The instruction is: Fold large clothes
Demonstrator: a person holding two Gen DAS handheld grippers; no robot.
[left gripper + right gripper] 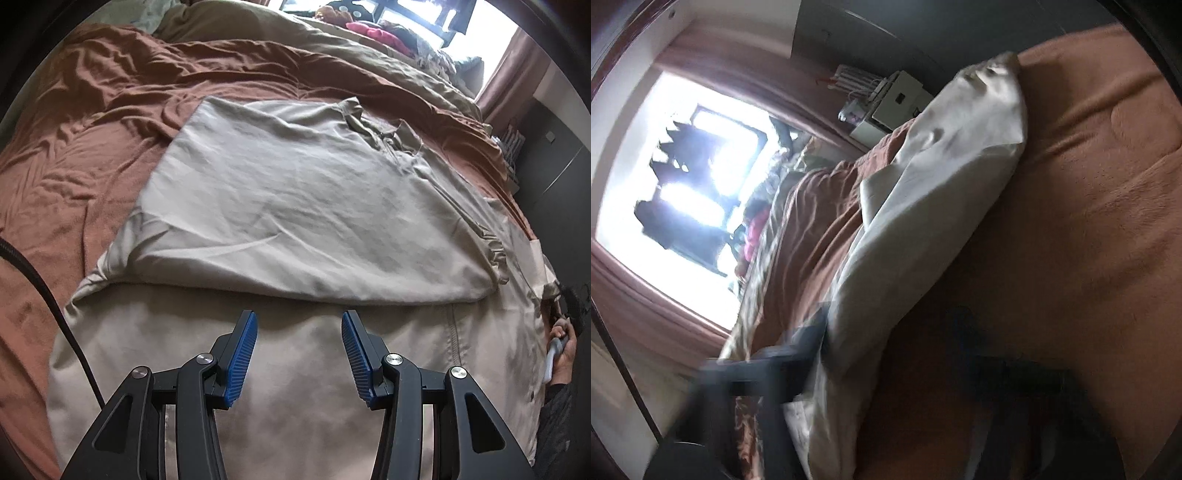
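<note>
Left wrist view is filled by a beige garment spread flat on a bed covered with a rust-brown sheet. The upper part of the garment is seen folded over onto the lower part, its folded edge running across the frame just ahead of the fingertips. A collar and zip area is visible near the far right of the folded panel. The left gripper is held above the lower part of the garment with its blue-padded jaws standing apart; nothing is seen between them. A black cable is draped over the sheet at the left. At the right edge a hand is seen by the garment's side edge, wrapped around a pale handle. An olive duvet and a heap of coloured clothes lie further back, near a bright window.

Right wrist view is rolled sideways and blurred by motion. The same garment is shown as a pale ridge on the brown sheet. The right gripper appears only as dark smears low in the frame, beside the garment's edge; its jaws are drawn together, and whether cloth is pinched cannot be told.
</note>
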